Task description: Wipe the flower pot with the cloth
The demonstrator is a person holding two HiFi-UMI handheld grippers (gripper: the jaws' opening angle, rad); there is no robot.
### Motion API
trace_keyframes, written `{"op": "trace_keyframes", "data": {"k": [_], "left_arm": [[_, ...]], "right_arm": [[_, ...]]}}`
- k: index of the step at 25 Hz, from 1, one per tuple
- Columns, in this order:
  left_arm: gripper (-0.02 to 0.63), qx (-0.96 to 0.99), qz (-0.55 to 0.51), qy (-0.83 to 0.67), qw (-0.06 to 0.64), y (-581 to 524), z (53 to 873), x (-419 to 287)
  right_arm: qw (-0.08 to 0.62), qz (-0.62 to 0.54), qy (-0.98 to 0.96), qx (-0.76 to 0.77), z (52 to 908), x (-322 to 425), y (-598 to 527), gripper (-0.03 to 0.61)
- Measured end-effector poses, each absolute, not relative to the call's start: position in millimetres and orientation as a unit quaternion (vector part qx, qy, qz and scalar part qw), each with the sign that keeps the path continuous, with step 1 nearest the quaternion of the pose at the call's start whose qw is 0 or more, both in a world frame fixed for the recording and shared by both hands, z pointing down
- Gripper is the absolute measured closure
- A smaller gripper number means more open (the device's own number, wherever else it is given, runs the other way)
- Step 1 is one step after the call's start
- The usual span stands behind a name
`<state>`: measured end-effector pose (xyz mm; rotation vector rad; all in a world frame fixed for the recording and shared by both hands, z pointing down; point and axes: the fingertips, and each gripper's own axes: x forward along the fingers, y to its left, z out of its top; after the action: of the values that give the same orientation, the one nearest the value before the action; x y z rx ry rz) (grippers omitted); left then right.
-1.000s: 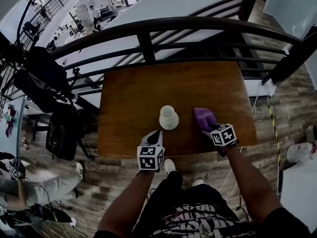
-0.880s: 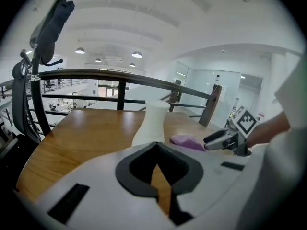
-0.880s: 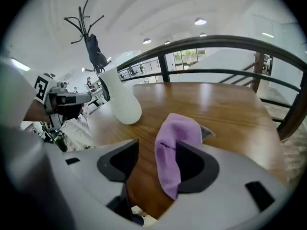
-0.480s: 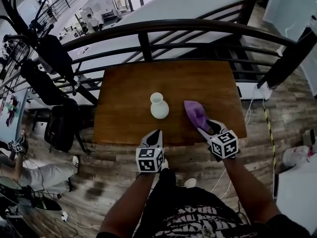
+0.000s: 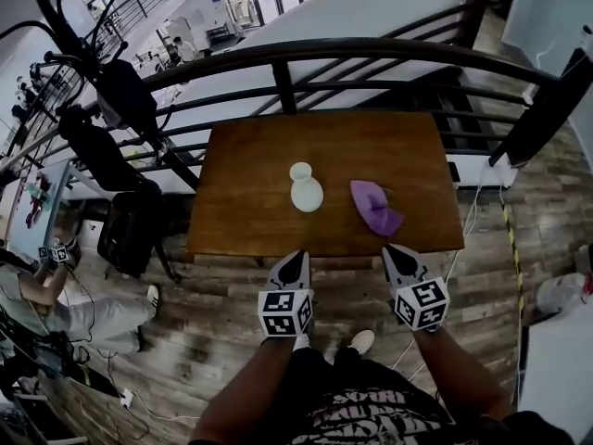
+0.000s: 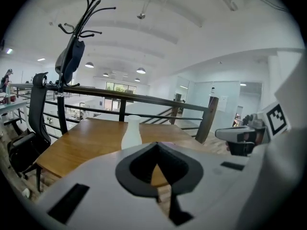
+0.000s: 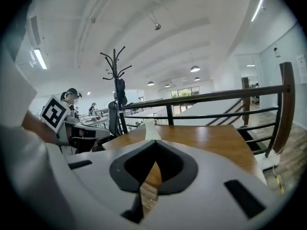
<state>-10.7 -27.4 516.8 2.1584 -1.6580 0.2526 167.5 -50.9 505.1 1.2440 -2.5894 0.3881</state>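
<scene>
Bright ceiling lamps, strong fisheye edges

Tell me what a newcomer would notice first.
A white flower pot stands on the wooden table, a crumpled purple cloth lying apart to its right. The left gripper and right gripper hang short of the table's near edge, both shut and empty, the right's jaws just closed.

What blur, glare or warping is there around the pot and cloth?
Head view: sharp, flower pot and cloth clear, railing bowed, corners dim. Left gripper view: fisheye with black rim, flower pot slightly soft. Right gripper view: same fisheye, bright ceiling.
</scene>
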Motion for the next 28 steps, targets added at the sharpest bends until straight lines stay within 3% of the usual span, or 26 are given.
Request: {"op": "trace_keyframes", "data": {"k": [28], "left_arm": [[0.614,0.816,0.057,-0.531,0.221,62,530,-65]], "right_arm": [[0.142,0.104,-0.847,0.502,502,110,74,0.580]]}}
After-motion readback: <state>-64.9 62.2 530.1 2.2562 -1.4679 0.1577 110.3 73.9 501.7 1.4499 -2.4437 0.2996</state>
